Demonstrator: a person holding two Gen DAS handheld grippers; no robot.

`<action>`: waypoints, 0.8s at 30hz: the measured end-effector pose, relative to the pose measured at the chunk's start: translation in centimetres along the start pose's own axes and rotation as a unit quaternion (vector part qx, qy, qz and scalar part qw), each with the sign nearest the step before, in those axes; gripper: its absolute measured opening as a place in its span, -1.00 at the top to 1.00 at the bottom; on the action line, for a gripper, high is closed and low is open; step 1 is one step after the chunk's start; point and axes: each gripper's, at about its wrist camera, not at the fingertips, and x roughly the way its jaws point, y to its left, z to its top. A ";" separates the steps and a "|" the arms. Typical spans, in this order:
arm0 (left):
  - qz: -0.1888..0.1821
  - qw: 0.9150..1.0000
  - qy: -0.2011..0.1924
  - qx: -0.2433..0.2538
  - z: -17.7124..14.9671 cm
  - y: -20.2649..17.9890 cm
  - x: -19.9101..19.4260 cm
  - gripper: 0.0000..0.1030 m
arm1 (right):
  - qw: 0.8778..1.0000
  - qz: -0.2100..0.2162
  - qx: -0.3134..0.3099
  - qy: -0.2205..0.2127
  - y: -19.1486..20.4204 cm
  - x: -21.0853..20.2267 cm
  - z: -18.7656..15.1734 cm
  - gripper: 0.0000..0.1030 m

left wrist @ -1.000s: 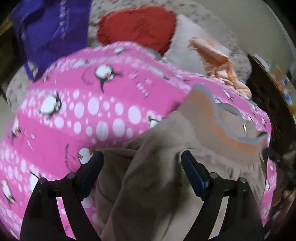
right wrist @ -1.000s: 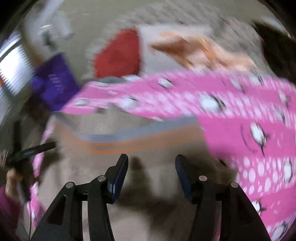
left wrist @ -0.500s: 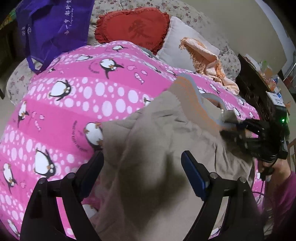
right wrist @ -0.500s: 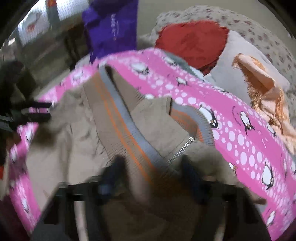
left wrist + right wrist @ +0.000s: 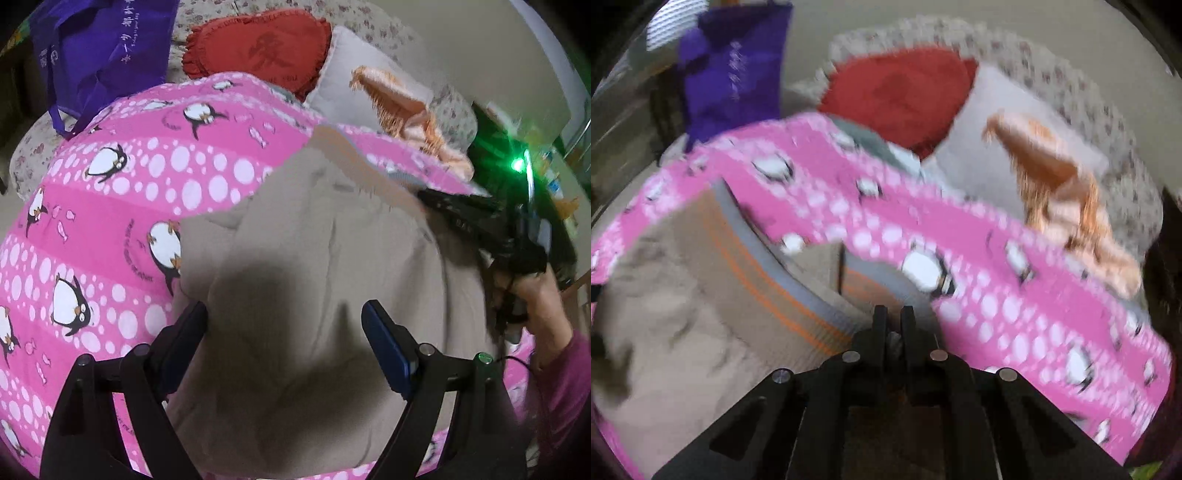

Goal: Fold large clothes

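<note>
A tan jacket [image 5: 314,258] with a grey and orange striped band [image 5: 768,266] lies crumpled on a pink penguin blanket [image 5: 110,221]. My left gripper [image 5: 284,310] hovers open just above the middle of the jacket, with only loose fabric below its fingers. My right gripper [image 5: 894,317] is shut on the jacket's [image 5: 683,332] edge next to the striped band. In the left wrist view the right gripper [image 5: 424,195] reaches in from the right and pinches that edge, held by a hand [image 5: 535,295] in a magenta sleeve.
A red cushion [image 5: 258,48], a grey pillow [image 5: 354,62] and a peach fringed cloth [image 5: 406,107] lie beyond the blanket on a flowered sofa. A purple bag [image 5: 99,48] hangs at the far left. Dark furniture with a green light [image 5: 519,164] stands at the right.
My right gripper went from open to shut, rolled, and now pinches the jacket's striped edge. The left gripper stayed open and drifted slightly over the jacket.
</note>
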 end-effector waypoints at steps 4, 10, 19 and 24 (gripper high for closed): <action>0.041 0.999 0.018 0.019 -0.5 0.0 2.0 -0.67 | 0.996 0.057 0.073 -0.008 -2.1 -3.1 -1.8 0.13; 0.041 0.999 0.011 -0.001 -0.3 1.6 2.8 -0.67 | 0.988 0.064 0.140 -0.022 -7.2 -11.8 -9.7 -0.47; 0.054 0.999 0.004 0.005 -0.5 1.5 3.4 -0.67 | 0.982 0.035 0.180 0.035 -8.2 -10.0 -18.1 1.00; 0.062 0.998 0.005 0.001 -0.3 2.0 3.9 -0.74 | 0.969 0.009 0.245 0.030 -11.9 -9.9 -19.0 1.00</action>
